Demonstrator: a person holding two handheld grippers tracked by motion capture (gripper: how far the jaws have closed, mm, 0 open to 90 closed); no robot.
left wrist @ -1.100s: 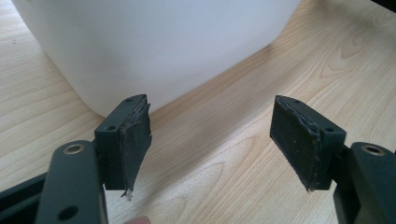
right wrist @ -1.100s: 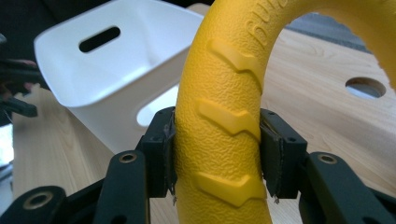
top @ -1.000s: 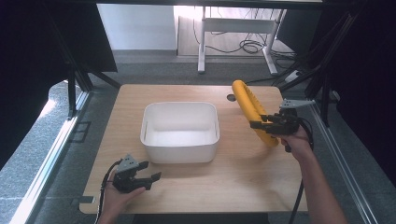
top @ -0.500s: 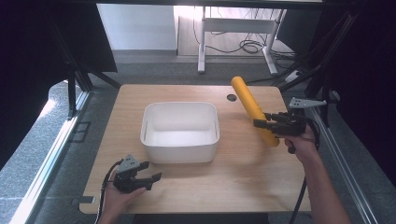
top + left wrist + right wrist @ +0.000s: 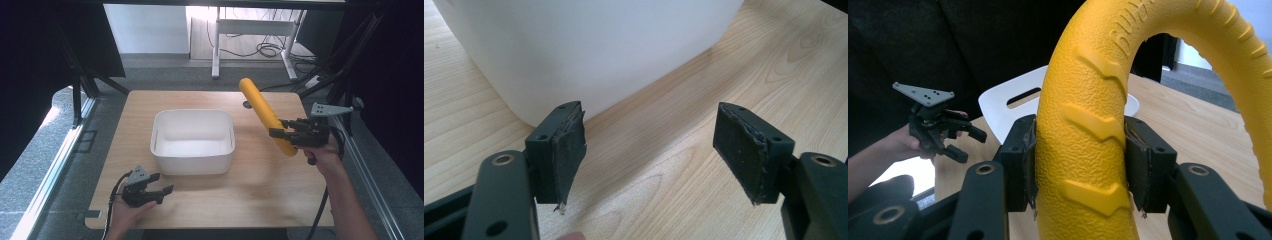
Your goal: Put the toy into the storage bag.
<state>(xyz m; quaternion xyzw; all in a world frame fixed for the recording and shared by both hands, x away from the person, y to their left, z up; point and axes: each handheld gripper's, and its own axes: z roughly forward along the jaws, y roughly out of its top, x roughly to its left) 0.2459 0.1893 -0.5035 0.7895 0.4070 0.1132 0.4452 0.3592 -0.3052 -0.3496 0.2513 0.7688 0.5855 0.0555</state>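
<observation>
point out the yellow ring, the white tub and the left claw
yellow ring point(image 5: 1083, 150), right gripper view, on the textured band clamped between the jaws
white tub point(image 5: 192, 161), high view, on its near outer wall
left claw point(image 5: 161, 183), high view, midway between its open fingertips

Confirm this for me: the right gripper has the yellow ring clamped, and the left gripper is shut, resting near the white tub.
Not quite: the left gripper is open, as the left gripper view shows. The right gripper does clamp the yellow ring, near the white tub.
</observation>
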